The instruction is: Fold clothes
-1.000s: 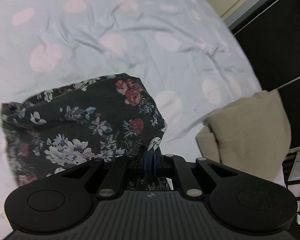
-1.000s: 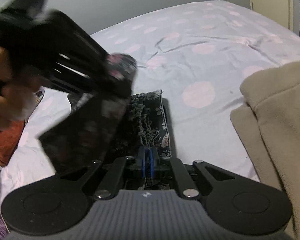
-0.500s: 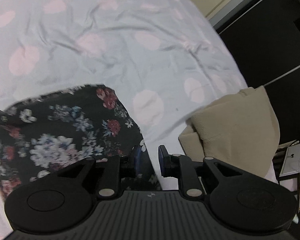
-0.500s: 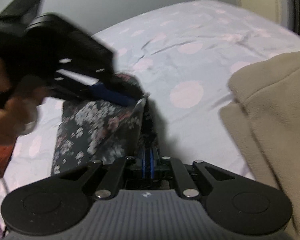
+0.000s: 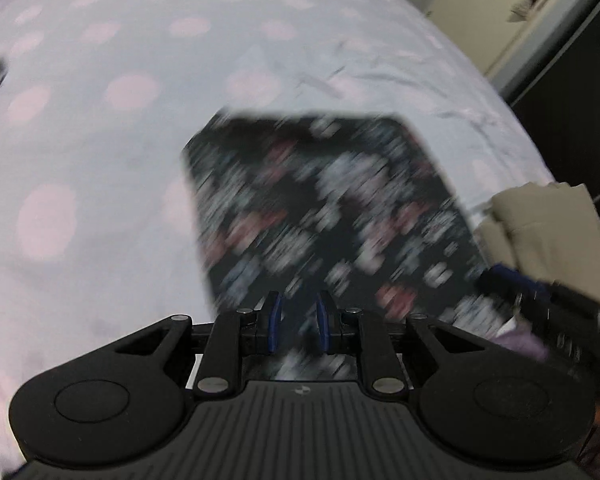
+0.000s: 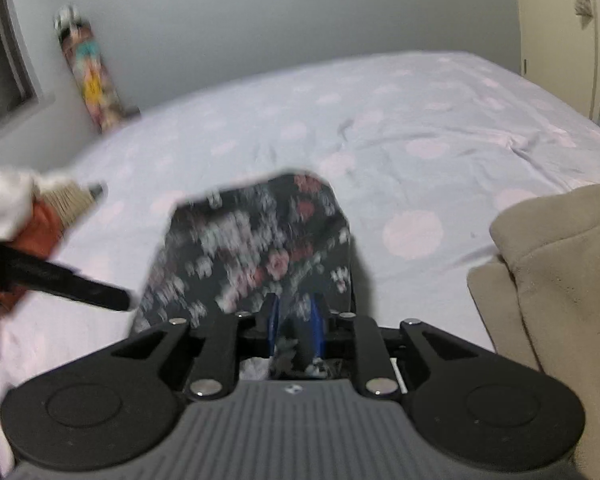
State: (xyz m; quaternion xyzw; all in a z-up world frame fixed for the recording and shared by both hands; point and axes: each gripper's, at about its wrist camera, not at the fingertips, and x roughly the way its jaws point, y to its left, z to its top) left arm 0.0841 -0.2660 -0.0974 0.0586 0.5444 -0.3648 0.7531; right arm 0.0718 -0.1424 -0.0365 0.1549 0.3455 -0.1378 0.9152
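Floral garment point(image 5: 324, 208), thin, limp and light by its drape, lies folded on the bed point(image 5: 100, 120) just ahead of both grippers; left gripper point(image 5: 298, 322) and right gripper point(image 6: 294, 322) fingers part-open, empty; best pinched at a corner.

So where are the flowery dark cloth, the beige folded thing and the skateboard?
Dark floral garment point(image 5: 320, 200), left wrist view, middle of the fabric.
Beige folded fleece garment point(image 6: 560, 272), right wrist view, top layer.
Colourful skateboard point(image 6: 90, 76), right wrist view, deck.

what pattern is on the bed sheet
Pale blue-grey sheet with pink polka dots, clearest in the right wrist view.
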